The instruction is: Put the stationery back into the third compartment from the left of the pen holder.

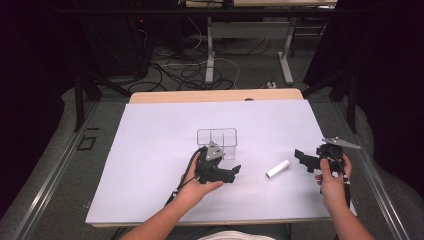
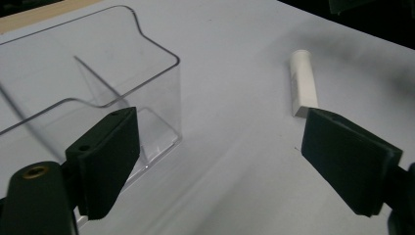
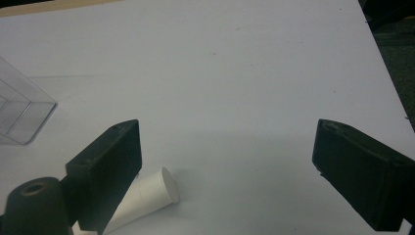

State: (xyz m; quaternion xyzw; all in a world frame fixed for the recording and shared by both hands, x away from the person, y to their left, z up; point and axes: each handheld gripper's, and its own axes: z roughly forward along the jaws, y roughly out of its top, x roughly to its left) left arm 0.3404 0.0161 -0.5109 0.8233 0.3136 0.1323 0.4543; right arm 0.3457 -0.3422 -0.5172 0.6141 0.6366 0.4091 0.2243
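Observation:
A short white cylinder (image 1: 278,168) lies on its side on the white sheet, between my two grippers. My left gripper (image 1: 235,172) sits just in front of a clear divided box (image 1: 217,137) and points right toward the cylinder, jaws open with nothing between them. In the left gripper view (image 2: 220,122) the box (image 2: 98,88) stands beside the left jaw and the cylinder (image 2: 303,83) lies beyond the right jaw. My right gripper (image 1: 302,161) is to the right of the cylinder, open and empty. In the right gripper view (image 3: 227,129) the cylinder (image 3: 147,196) lies partly behind the left jaw.
The white sheet (image 1: 150,150) covers most of the wooden table. A corner of the clear box (image 3: 19,112) shows at the left of the right gripper view. Beyond the table's far edge are desk legs (image 1: 210,55) and cables on the floor.

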